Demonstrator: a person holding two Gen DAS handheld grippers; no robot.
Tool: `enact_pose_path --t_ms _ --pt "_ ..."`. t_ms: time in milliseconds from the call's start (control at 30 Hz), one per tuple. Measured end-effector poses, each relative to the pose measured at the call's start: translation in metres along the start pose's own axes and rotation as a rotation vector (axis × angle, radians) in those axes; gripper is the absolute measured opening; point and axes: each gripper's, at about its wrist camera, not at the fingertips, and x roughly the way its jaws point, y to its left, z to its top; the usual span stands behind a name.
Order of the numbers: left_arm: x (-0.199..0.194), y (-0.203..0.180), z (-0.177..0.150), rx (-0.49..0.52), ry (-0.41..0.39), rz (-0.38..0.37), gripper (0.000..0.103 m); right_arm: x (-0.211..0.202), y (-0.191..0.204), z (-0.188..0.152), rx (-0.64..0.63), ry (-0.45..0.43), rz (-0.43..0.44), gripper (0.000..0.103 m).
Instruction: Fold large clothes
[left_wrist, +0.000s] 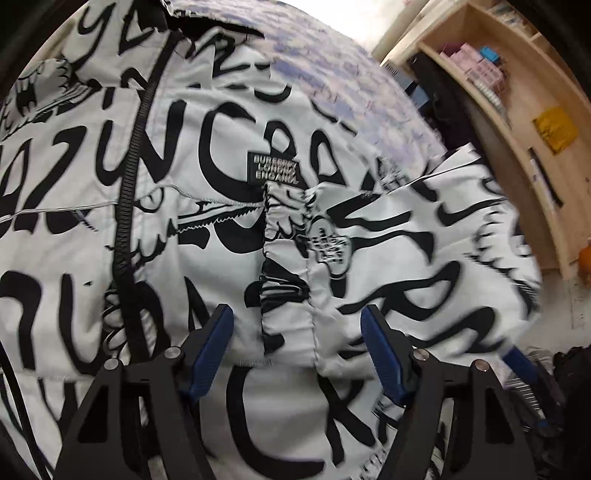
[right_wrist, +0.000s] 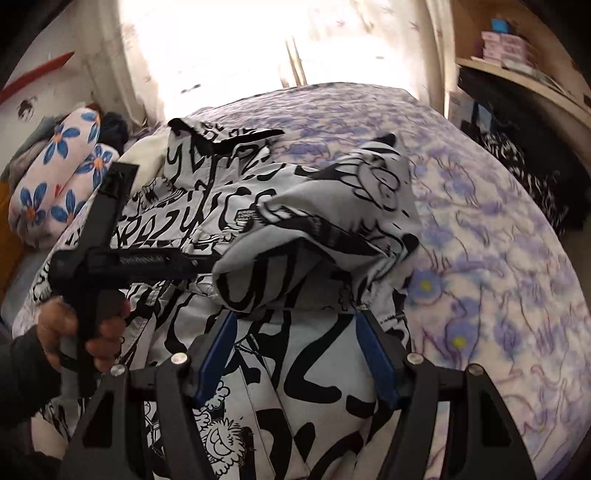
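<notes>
While the white jacket (right_wrist: 236, 206) with black lettering is spread on the flowered bedspread (right_wrist: 498, 258), one sleeve (left_wrist: 424, 240) is seen folded across its front. The left gripper (left_wrist: 297, 328) is held over the sleeve's gathered cuff (left_wrist: 286, 266), fingers apart, apparently not pressing it. The right gripper (right_wrist: 295, 332) is likewise parted just below the sleeve's bulge, nothing pinched.

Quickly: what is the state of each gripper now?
Left gripper: open, holding nothing, above the jacket.
Right gripper: open, holding nothing.
</notes>
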Motion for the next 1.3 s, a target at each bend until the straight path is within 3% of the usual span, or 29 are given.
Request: enact_pose_path --t_ms 133,167,200,300,367,500,567,667,733,767,800,867,1000,1067,1200,1233,1267,1300 --pt "0.019 -0.016 0.005 0.058 -0.008 0.094 0.07 0.002 -0.009 -0.006 0.039 0.015 0.018 0.067" --pt "0.022 -0.023 0.007 0.08 -0.012 0.119 0.066 0.004 -0.011 -0.007 0.05 0.02 0.019 0.067" --pt "0.026 -0.033 0.008 0.118 -0.015 0.152 0.035 0.007 -0.011 -0.008 0.059 0.028 0.015 0.067" --pt "0.025 -0.06 0.012 0.224 -0.031 0.25 0.013 0.011 -0.015 -0.01 0.086 0.045 0.003 0.067" --pt "0.003 -0.079 0.019 0.294 -0.095 0.248 0.011 0.01 -0.016 -0.009 0.1 0.048 0.001 0.067" --pt "-0.081 -0.098 0.046 0.365 -0.334 0.27 0.011 0.003 -0.019 -0.008 0.097 0.029 -0.022 0.067" --pt "-0.124 -0.088 0.059 0.349 -0.436 0.287 0.011 0.002 -0.02 -0.007 0.087 0.019 -0.049 0.067" --pt "-0.165 -0.057 0.069 0.31 -0.518 0.324 0.015 0.005 -0.02 -0.006 0.072 0.016 -0.085 0.067" --pt "-0.165 -0.028 0.071 0.274 -0.489 0.353 0.037 0.011 -0.02 -0.005 0.063 0.027 -0.099 0.067" --pt "-0.157 -0.006 0.07 0.233 -0.44 0.376 0.064 0.014 -0.019 -0.005 0.059 0.034 -0.104 0.067" --pt "-0.147 0.012 0.067 0.193 -0.4 0.398 0.077 0.019 -0.019 -0.004 0.056 0.043 -0.11 0.067" --pt "-0.117 0.054 0.057 0.11 -0.292 0.427 0.077 0.027 -0.02 -0.003 0.042 0.067 -0.119 0.067" --pt "-0.066 0.108 0.032 -0.017 -0.111 0.403 0.076 0.051 -0.018 0.0 -0.028 0.125 -0.182 0.067" --pt "-0.064 0.121 0.018 -0.048 -0.116 0.359 0.076 0.064 -0.02 0.002 -0.048 0.171 -0.201 0.067" --pt "-0.061 0.124 0.027 -0.093 -0.149 0.288 0.075 0.084 -0.019 0.002 -0.079 0.24 -0.233 0.067" --pt "-0.061 0.124 0.023 -0.09 -0.146 0.283 0.068 0.089 -0.02 0.002 -0.088 0.254 -0.238 0.067" --pt "-0.057 0.122 0.027 -0.075 -0.138 0.284 0.037 0.091 -0.019 0.001 -0.093 0.252 -0.242 0.065" --pt "-0.05 0.116 0.031 -0.047 -0.105 0.268 0.02 0.089 -0.021 0.002 -0.08 0.237 -0.236 0.049"
